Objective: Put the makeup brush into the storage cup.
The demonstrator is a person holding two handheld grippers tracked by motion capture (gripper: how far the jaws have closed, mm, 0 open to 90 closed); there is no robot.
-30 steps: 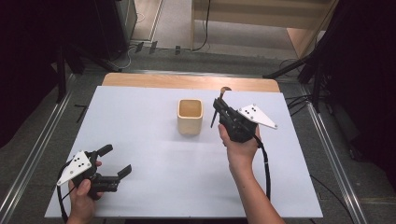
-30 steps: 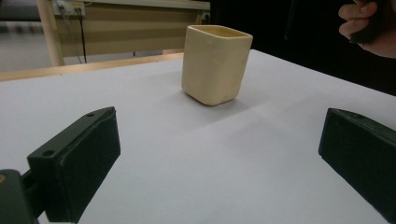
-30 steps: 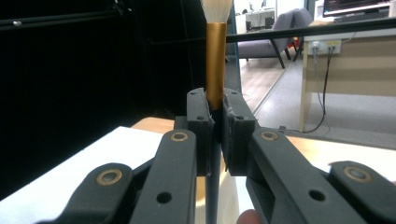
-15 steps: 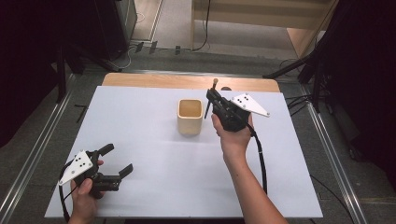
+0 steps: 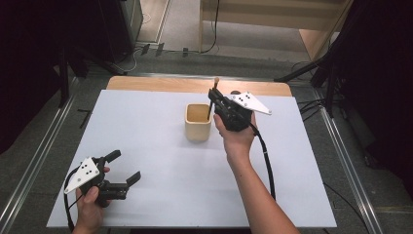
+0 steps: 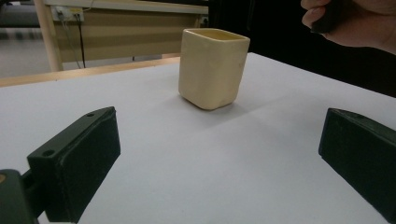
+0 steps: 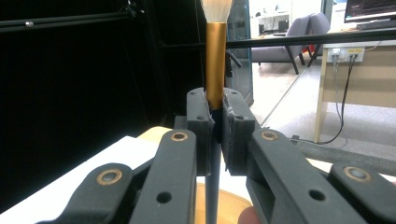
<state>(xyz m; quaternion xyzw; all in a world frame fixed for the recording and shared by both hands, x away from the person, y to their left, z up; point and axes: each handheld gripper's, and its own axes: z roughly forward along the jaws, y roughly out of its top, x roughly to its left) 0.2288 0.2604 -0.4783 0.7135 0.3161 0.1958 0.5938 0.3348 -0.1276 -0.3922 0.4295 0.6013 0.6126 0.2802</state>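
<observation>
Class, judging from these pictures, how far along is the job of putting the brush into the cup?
Done: the right gripper is shut on the brush, held upright. In hand: the brush's lower end hangs at the rim of the cup. Left: lowering it in and letting go. The left gripper rests open on the table.

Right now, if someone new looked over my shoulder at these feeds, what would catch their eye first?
First, the makeup brush, gold ferrule and pale bristles up, clamped upright in the right tool directly over the cream cup at the middle of the white table. Next, the left tool, jaws wide apart, sits near the table's front-left corner, facing the cup.
</observation>
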